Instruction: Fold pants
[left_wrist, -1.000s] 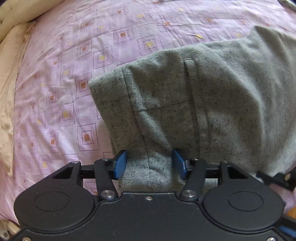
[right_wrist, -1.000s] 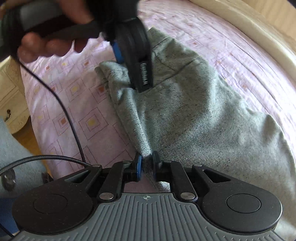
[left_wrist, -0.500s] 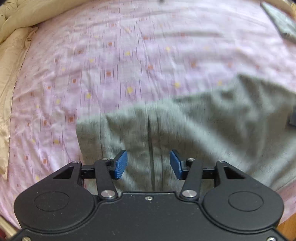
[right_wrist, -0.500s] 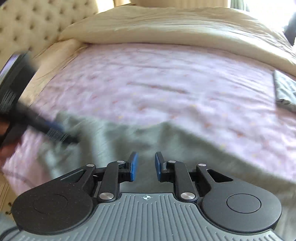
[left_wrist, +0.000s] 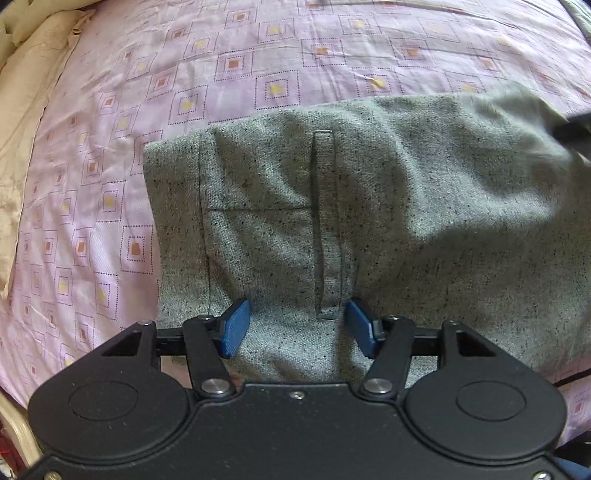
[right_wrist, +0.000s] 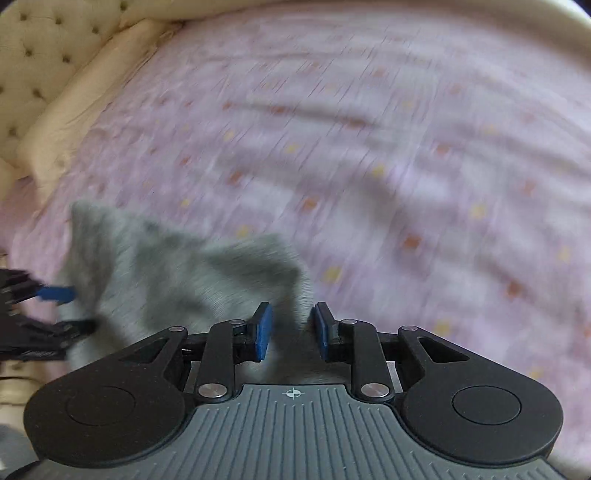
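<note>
Grey speckled pants (left_wrist: 369, 221) lie folded on the pink patterned bed sheet (left_wrist: 221, 74), waistband end with a belt loop (left_wrist: 327, 229) nearest me. My left gripper (left_wrist: 297, 328) is open, its blue pads either side of the fabric just below the belt loop, not pinching it. In the blurred right wrist view the pants (right_wrist: 177, 273) lie at lower left. My right gripper (right_wrist: 291, 330) is open, with grey fabric between and below its pads. The left gripper's blue fingertip (right_wrist: 55, 293) shows at the left edge.
A cream duvet (left_wrist: 33, 92) borders the sheet on the left. A tufted cream headboard (right_wrist: 40, 55) and a cream pillow (right_wrist: 92, 96) lie at the far left of the right wrist view. Pink sheet (right_wrist: 406, 166) stretches beyond the pants.
My right gripper has let go of the pants and opened, and its view swung over the bed. My left gripper stayed open and sits low over the waistband again after lifting.
</note>
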